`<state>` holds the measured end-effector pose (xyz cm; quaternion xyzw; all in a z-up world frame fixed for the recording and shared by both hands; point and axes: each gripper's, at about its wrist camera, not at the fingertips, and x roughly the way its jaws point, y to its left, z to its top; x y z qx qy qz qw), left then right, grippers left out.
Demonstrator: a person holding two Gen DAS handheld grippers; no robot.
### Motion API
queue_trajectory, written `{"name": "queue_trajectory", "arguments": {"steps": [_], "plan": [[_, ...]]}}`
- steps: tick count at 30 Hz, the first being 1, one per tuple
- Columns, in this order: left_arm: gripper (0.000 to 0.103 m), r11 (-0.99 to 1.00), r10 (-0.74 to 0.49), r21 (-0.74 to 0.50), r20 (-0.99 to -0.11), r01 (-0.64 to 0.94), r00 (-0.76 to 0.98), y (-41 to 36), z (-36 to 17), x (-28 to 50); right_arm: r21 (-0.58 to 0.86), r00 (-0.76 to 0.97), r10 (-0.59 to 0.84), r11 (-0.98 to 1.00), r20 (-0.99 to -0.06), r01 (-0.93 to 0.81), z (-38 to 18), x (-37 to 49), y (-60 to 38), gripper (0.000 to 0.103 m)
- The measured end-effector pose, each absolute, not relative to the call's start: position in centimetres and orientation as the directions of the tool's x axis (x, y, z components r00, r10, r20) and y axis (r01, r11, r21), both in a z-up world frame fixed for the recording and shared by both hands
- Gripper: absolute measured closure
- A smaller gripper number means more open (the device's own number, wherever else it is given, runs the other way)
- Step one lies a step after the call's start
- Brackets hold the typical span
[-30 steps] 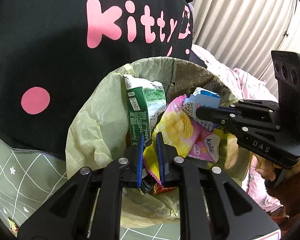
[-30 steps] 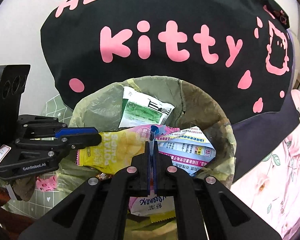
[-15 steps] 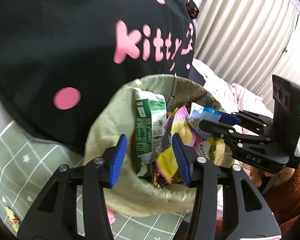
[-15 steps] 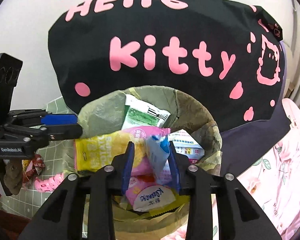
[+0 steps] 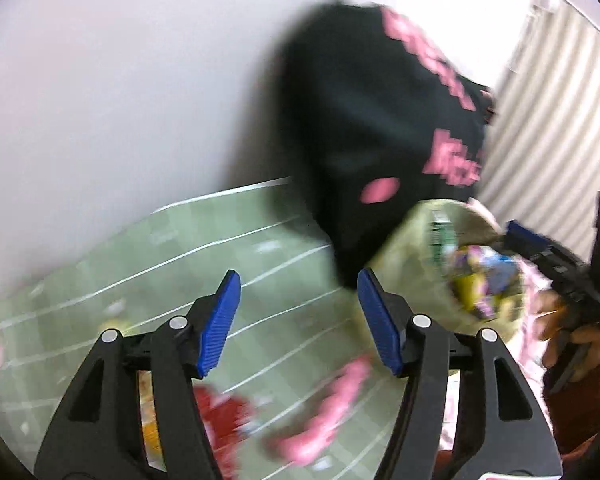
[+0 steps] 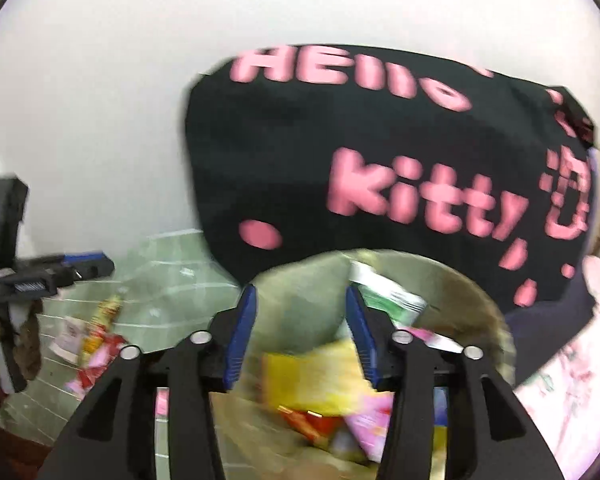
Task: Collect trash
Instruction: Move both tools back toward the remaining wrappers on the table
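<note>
A bin with a yellow-green liner (image 6: 472, 300) holds trash: a yellow packet (image 6: 312, 376), a green-and-white carton (image 6: 388, 296) and a pink packet (image 6: 372, 416). My right gripper (image 6: 300, 332) hovers just above the bin, its jaws opening with nothing between them. My left gripper (image 5: 298, 320) is off to the bin's left over the green checked mat (image 5: 260, 272), its jaws also opening and empty. Loose on the mat near it are a pink wrapper (image 5: 332, 408) and a red wrapper (image 5: 224, 416). The bin (image 5: 412, 248) shows blurred at the right of the left wrist view.
A black cushion with pink lettering (image 6: 380, 160) leans on the white wall behind the bin. Pink floral bedding (image 6: 572, 380) lies to the right, and a pleated curtain (image 5: 560, 100) hangs beyond. More wrappers (image 6: 96, 332) lie on the mat below the left gripper (image 6: 60, 268).
Both grippers let go of their packets into the bin and opened. The left one swung away to the left over the mat; the right one drew back and rose a little.
</note>
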<state>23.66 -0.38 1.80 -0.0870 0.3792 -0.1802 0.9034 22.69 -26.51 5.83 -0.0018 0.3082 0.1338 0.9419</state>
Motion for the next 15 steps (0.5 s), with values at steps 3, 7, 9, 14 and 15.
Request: {"name": "queue_trajectory", "arguments": {"steps": [3,7,9,14,15], "plan": [[0.045,0.942,-0.315,-0.306,-0.674,0.135,0.668,4.7,0.2,22.1,0.098,0.737,0.326,0.937,-0.592,-0.336,5.1,23.3,-23.3,0.055],[0.045,0.946,-0.22,-0.323,-0.703,-0.027,0.676,10.8,-1.8,19.3,0.101,0.657,0.414,0.882,-0.63,-0.46,3.4,23.8,-18.6,0.055],[0.045,0.947,-0.188,-0.314,-0.716,-0.069,0.672,12.6,-2.6,18.1,0.115,0.609,0.453,0.852,-0.651,-0.511,2.3,24.1,-16.4,0.055],[0.043,0.939,-0.134,-0.303,-0.761,-0.165,0.635,16.1,-5.3,14.9,0.154,0.495,0.495,0.801,-0.714,-0.579,-0.9,24.8,-12.0,0.055],[0.042,0.937,-0.131,-0.303,-0.768,-0.175,0.627,16.4,-5.8,14.5,0.174,0.453,0.512,0.78,-0.73,-0.601,-2.0,24.9,-10.8,0.055]]}}
